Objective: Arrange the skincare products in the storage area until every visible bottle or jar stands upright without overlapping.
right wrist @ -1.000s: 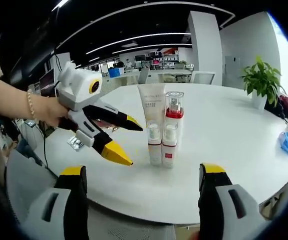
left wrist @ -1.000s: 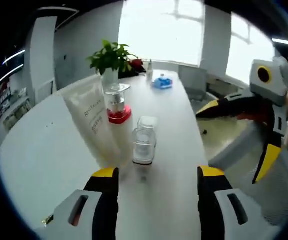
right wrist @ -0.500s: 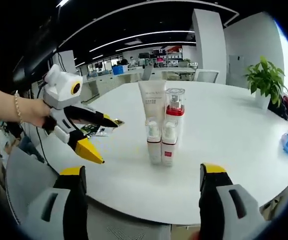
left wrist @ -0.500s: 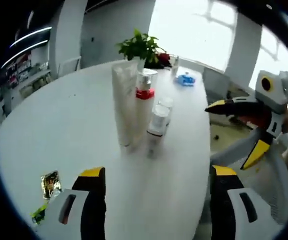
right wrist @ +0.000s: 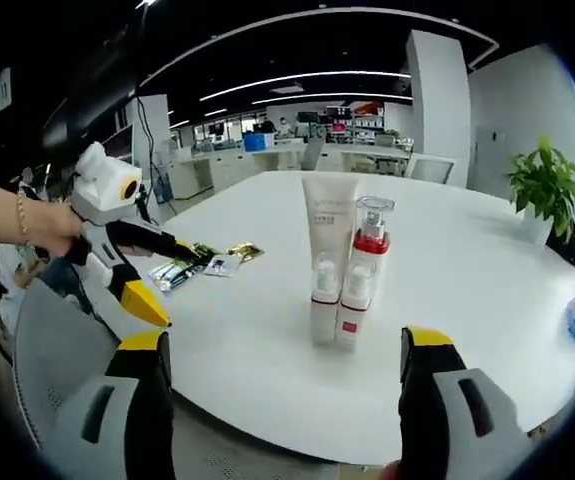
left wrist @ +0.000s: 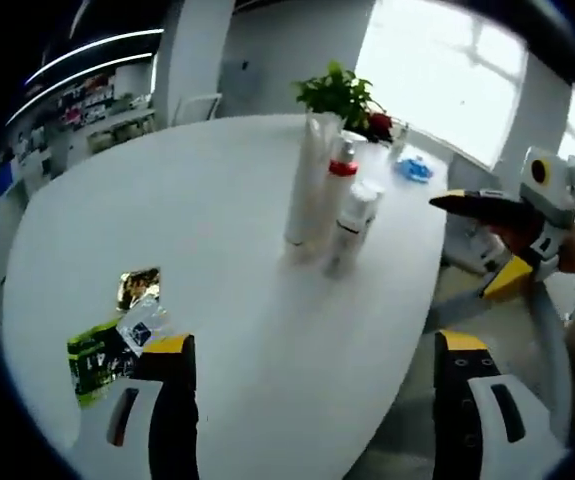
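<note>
In the left gripper view the left gripper [left wrist: 312,385] has drawn back from the products since a second ago, jaws wide apart and empty; the tube [left wrist: 305,180], the red-collared pump bottle [left wrist: 339,180] and two small bottles [left wrist: 352,215] stand upright, close together, farther up the white bench [left wrist: 217,250]; sachets [left wrist: 117,330] now show near the left jaw; the right gripper [left wrist: 502,235] hangs off the bench edge.

In the right gripper view the right gripper [right wrist: 285,400] is spread wide, holding nothing; the cluster [right wrist: 347,270] stands mid-bench; the left gripper [right wrist: 142,270] has retreated leftward, open, empty.
</note>
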{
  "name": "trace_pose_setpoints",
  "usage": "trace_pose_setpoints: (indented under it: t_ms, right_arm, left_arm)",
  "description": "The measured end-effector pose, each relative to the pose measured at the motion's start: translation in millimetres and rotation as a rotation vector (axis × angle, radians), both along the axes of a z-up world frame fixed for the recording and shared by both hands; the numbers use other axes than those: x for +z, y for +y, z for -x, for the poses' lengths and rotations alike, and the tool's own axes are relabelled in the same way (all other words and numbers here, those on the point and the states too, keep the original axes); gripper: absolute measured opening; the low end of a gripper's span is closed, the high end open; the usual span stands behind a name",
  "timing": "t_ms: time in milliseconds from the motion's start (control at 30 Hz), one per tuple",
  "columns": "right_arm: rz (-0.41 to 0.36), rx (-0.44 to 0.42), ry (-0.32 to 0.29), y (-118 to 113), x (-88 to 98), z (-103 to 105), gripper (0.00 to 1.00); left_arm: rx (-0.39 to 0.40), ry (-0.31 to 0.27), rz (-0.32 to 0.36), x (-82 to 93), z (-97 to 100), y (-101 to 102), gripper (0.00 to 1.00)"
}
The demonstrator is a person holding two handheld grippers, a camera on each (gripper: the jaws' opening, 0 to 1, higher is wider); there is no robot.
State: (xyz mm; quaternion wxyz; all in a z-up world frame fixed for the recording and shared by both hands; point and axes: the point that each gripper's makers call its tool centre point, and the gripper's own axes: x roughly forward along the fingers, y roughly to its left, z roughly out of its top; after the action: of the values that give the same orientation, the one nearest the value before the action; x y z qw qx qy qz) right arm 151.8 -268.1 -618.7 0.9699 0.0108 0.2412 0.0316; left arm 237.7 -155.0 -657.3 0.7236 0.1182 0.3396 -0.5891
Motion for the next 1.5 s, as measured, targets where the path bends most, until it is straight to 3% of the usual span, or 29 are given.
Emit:
trace_pose_setpoints:
  t_ms: [233,633,967,1100,1500]
  right_arm:
    - [-0.013,0.040,0.003,13.2,-6.3,-4.7,0.95]
    - [-0.017,0.050,0.011,14.1,-9.0,-3.8,0.93]
    - [-0.021,0.053,0.022,14.4,-11.6,-2.8,0.93]
    - [-0.017,0.062,0.026,16.1,-12.4,-2.5,0.93]
    - [-0.013,0.071,0.036,17.6,-14.0,-2.3,0.92]
  left_arm:
    - [0.095,0.018,0.006,0.3,1.5,28.3,0.97]
    - [0.266,0.023,0.024,4.2,-2.1,73.1,0.97]
    - [0.342,0.026,-0.001,-1.4,3.0,104.3,0.97]
    - [0.364,0.024,-0.012,-3.3,2.6,113.0,0.96]
    - [0.388,0.022,0.002,-0.1,-2.9,113.0,0.96]
